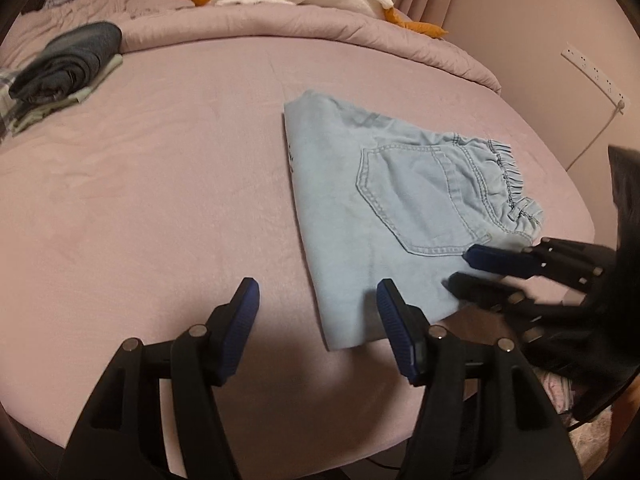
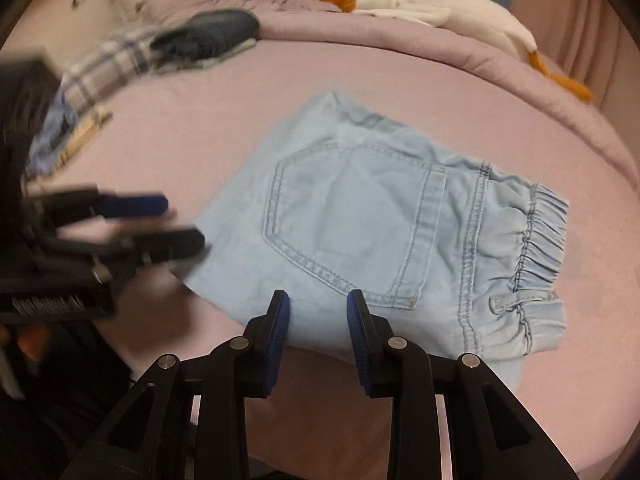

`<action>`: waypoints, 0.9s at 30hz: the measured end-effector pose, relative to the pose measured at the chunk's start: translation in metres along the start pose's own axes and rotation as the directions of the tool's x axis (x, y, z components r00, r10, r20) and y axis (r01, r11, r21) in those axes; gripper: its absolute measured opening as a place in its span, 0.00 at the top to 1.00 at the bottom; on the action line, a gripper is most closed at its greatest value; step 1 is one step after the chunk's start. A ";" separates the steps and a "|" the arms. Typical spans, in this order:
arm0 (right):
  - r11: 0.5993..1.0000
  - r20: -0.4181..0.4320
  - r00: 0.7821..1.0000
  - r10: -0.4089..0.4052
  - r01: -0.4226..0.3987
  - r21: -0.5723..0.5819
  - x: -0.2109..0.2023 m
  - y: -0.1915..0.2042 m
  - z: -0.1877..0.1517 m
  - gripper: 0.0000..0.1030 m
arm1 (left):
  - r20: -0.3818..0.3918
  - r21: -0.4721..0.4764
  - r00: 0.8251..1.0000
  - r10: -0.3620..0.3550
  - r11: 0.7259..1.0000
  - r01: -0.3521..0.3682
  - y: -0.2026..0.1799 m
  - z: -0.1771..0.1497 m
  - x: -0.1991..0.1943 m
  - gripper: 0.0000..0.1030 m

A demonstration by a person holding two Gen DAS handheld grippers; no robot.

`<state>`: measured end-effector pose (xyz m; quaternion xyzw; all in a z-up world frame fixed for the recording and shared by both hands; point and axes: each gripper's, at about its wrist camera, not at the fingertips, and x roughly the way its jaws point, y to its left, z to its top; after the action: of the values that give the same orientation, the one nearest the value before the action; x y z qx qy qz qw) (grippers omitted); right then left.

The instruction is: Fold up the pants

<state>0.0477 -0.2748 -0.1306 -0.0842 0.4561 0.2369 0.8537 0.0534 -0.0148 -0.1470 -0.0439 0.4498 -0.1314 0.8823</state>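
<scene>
— Pants (image 2: 360,232) lie folded mid-bed, waistband at three o'clock; both my tongs, left gripper (image 1: 318,300) and right gripper (image 2: 318,300), gape empty.
— Danger?
— A careless jaw could snag that near edge and undo it.

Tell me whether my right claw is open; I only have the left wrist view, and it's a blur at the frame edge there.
Observer: Open. The right claw has its jaws apart over the near edge of the pants, just below the back pocket.
Operator: Pinching any fabric?
Observer: Not visibly; the denim lies flat between the fingertips.
Operator: Anything at the waistband corner?
Observer: A belt loop lies flat at the near end of the waistband.
</scene>
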 end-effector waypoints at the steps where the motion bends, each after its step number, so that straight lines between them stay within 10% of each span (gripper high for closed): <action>1: 0.996 0.021 0.997 0.069 -0.070 0.053 -0.007 -0.011 0.005 0.70 | 0.008 0.006 1.000 0.003 1.000 -0.003 0.000 0.001 -0.003 0.41; 3: 0.980 0.071 0.988 0.138 -0.147 0.138 -0.018 -0.032 0.009 0.62 | 0.020 0.009 1.000 0.002 1.000 -0.003 0.000 0.004 -0.005 0.40; 6: 0.933 0.166 0.975 0.145 -0.191 0.305 -0.037 -0.079 0.009 0.23 | 0.023 -0.001 1.000 -0.013 1.000 0.013 0.001 0.008 -0.005 0.38; 12: 0.780 0.200 0.975 0.099 -0.201 0.593 -0.040 -0.173 -0.013 0.21 | 0.010 -0.042 0.999 -0.033 0.999 0.033 0.003 0.021 0.004 0.33; 17: 0.678 0.198 0.957 0.214 -0.291 0.675 -0.012 -0.204 -0.021 0.21 | -0.003 -0.048 0.999 -0.033 0.998 0.033 0.004 0.030 0.014 0.32; 27: 0.698 0.155 0.946 0.284 -0.315 0.644 0.004 -0.187 -0.016 0.19 | -0.043 -0.061 0.998 -0.050 0.997 0.047 0.007 0.037 0.036 0.32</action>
<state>0.1275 -0.4424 -0.1561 0.3032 0.4988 0.1975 0.7875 0.1048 -0.0191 -0.1540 -0.0786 0.4717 -0.1401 0.8670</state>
